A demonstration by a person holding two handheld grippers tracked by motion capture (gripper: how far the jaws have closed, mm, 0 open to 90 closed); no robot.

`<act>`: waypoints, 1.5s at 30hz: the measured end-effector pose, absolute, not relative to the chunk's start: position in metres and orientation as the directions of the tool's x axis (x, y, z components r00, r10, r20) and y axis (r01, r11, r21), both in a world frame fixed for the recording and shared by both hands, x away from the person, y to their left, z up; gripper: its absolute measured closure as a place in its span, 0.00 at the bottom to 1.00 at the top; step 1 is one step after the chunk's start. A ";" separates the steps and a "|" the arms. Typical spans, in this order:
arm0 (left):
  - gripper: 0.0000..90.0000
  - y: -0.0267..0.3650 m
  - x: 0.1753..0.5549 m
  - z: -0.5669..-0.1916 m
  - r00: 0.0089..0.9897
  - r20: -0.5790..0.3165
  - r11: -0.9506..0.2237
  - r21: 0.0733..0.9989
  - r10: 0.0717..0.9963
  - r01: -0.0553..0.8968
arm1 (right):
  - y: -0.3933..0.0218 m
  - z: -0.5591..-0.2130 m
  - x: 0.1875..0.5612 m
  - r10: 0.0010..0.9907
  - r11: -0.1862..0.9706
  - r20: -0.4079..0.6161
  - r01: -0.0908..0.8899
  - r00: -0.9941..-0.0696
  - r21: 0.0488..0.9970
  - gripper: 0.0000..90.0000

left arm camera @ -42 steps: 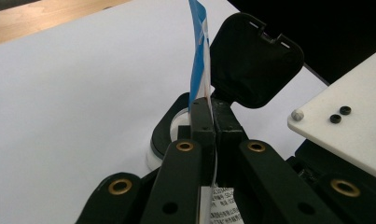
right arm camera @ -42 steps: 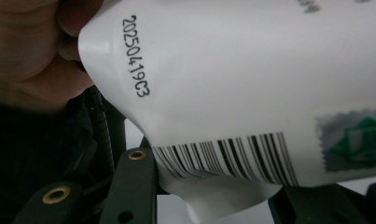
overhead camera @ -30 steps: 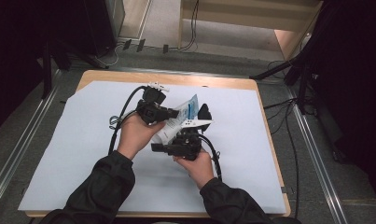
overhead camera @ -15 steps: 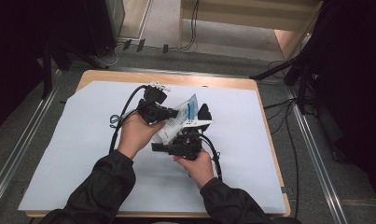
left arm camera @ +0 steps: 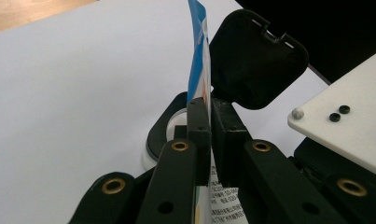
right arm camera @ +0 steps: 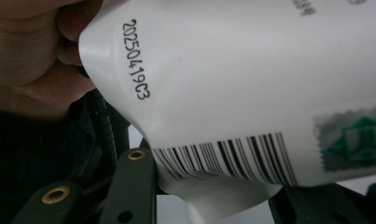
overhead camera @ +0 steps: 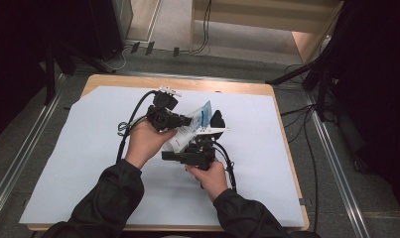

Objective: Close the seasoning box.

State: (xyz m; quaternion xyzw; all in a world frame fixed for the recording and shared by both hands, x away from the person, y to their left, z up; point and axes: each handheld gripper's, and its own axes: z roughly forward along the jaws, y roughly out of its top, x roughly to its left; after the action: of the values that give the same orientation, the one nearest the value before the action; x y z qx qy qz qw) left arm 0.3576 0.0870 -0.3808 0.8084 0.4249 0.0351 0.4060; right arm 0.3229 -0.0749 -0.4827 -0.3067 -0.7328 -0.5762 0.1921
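1. Your left hand (overhead camera: 147, 141) is raised over the middle of the table (overhead camera: 282, 129), forearm coming in from the bottom edge of the high view, and it holds the left gripper (overhead camera: 186, 120) pointing to that view's right.
2. Your right hand (overhead camera: 211, 174) sits just below and to the right of the left one and carries the right gripper (overhead camera: 168, 155), which points to the left in the high view, toward your left hand.
3. The left gripper's (left arm camera: 210, 140) jaws are clamped together on the flat blue and white edge of the pouch (left arm camera: 198, 70), which stands up between them in the left gripper view.
4. The right gripper's jaws have just been closing a little. In the right gripper view the white body of the pouch (right arm camera: 251, 88), with its barcode and printed date code, bulges between them. You cannot tell from the pictures whether the pads press on it.
5. The pouch (overhead camera: 195, 124) is off the table, held between your two hands above the white paper sheet (overhead camera: 88, 148).
6. Count: one pouch, two grippers, two hands, one paper sheet, one table.
7. One black flip-top cap (left arm camera: 258, 58) stands open just behind the pouch in the left gripper view.
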 end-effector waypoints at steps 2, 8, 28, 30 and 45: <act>0.95 0.088 0.358 -0.381 0.640 -0.293 -0.308 0.688 0.710 0.657 | -0.075 -0.483 0.323 0.222 0.144 0.645 0.679 -0.732 0.720 0.72; 0.94 0.089 0.357 -0.382 0.647 -0.302 -0.310 0.688 0.700 0.657 | -0.076 -0.483 0.324 0.215 0.143 0.660 0.691 -0.720 0.708 0.72; 0.94 0.089 0.357 -0.383 0.648 -0.299 -0.309 0.691 0.700 0.653 | -0.076 -0.485 0.325 0.215 0.141 0.674 0.705 -0.707 0.695 0.72; 0.94 0.089 0.357 -0.383 0.647 -0.298 -0.309 0.691 0.702 0.653 | -0.076 -0.485 0.325 0.216 0.142 0.673 0.704 -0.708 0.695 0.72; 1.00 0.090 0.356 -0.382 0.651 -0.277 -0.325 0.691 0.706 0.646 | -0.075 -0.486 0.325 0.210 0.146 0.674 0.704 -0.708 0.695 0.73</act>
State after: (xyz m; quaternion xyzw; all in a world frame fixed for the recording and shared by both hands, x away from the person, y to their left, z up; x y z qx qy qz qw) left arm 0.3563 0.0899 -0.3825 0.8130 0.4158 0.0373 0.4059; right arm 0.3255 -0.0745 -0.4861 -0.3149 -0.7255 -0.5725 0.2161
